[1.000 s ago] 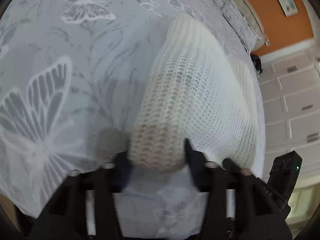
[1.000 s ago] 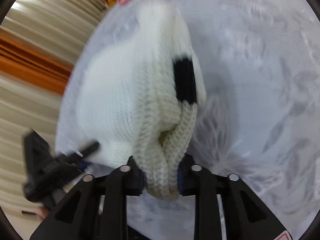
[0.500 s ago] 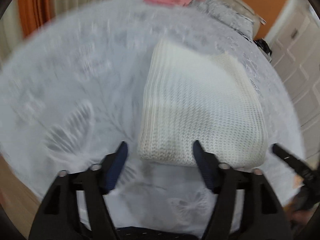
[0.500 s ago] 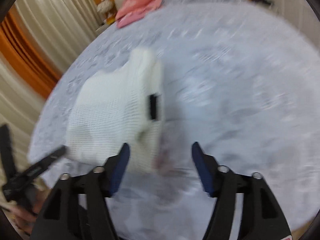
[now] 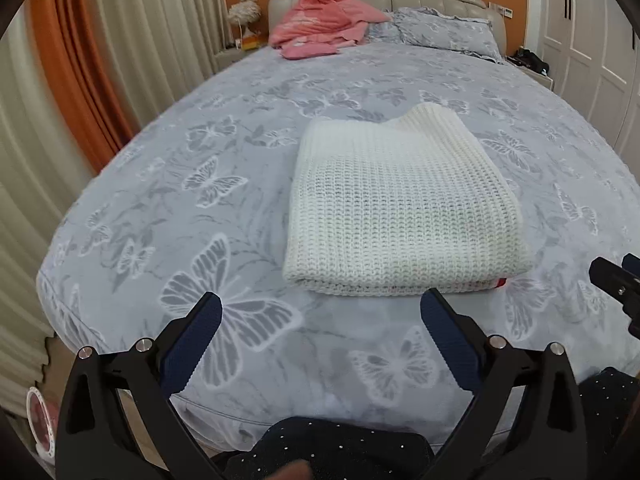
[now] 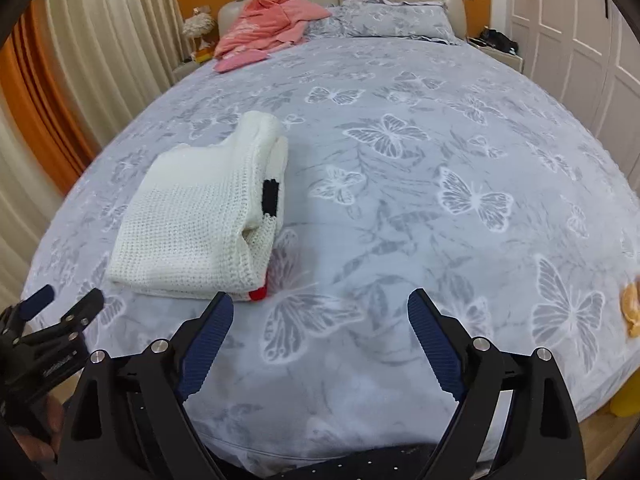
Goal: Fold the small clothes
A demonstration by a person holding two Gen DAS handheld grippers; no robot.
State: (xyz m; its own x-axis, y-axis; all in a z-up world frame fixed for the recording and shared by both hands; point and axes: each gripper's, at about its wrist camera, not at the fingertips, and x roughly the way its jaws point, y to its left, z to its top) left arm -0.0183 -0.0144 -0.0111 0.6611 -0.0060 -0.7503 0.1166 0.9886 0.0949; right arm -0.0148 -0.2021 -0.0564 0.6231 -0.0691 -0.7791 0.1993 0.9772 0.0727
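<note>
White knitted garment (image 5: 400,208) lay folded on the bed (image 5: 240,184); left gripper (image 5: 320,328) and right gripper (image 6: 318,320) were opening, empty; pink clothes (image 5: 320,24) remained unfolded.

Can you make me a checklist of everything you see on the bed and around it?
Surface: bed with a grey butterfly cover.
Job's things: white knitted sweater, folded into a neat block, lying flat near the foot of the bed.
Clutter: pink clothes heaped by the headboard; a small orange thing at the bed's right edge, too blurred to name.
Grippers: left tongs and right tongs both opening, nothing between them, both apart from the sweater.
Cables: nothing seen.
Surroundings: curtains on the left, white wardrobe on the right, pillows.
</note>
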